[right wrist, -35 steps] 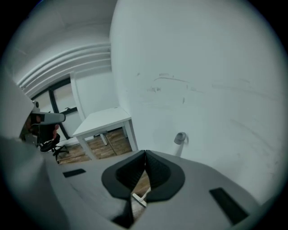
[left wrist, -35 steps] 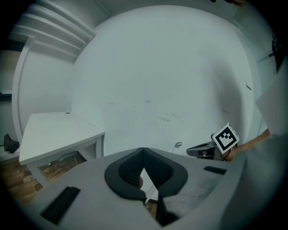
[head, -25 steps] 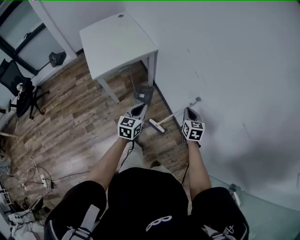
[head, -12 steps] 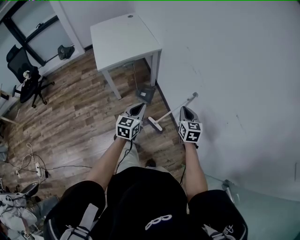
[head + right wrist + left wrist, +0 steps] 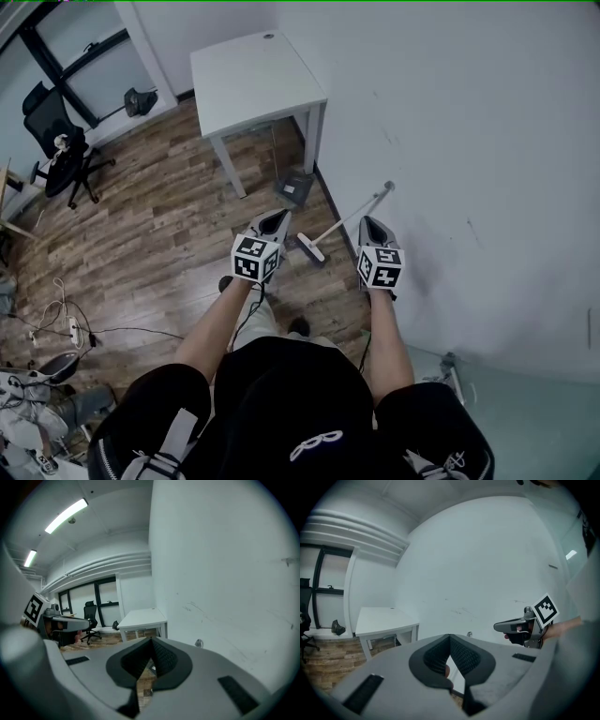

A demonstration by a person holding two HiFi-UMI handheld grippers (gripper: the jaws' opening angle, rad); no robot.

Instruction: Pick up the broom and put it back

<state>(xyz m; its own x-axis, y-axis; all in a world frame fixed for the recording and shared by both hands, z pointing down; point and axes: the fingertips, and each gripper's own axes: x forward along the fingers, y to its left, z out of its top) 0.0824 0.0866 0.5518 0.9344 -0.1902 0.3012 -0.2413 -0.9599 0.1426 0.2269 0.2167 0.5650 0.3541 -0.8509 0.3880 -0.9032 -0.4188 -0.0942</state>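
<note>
Currently we hold both grippers out in front over the wood floor (image 5: pixel 159 234), side by side and near each other, neither on anything. On the left gripper (image 5: pixel 277 218) the jaws are pressed together at the tips with nothing pinched; its own view shows only wall and floor through the slot behind the tips. The right gripper (image 5: pixel 367 223) reads the same, jaws pressed together and empty. The broom (image 5: pixel 339 227) sits between the two grippers in the head view, slanted: its head is down on the planks just beyond the left gripper, and the handle runs up and to the right, its top end leaning on the white wall (image 5: pixel 469 112). Neither gripper touches it. Past the broom head, what looks like a dark dustpan (image 5: pixel 294 187) stands on the floor at the foot of the white table (image 5: pixel 258 80), just beside the wall. At far left we see an office chair (image 5: pixel 58 155) by the window, well apart from the broom. Loose cables (image 5: pixel 66 328) lie on the floor at lower left. In the left gripper view the right gripper shows at the right, against the wall. In the right gripper view the left gripper shows at the left, with the chair behind it.
</note>
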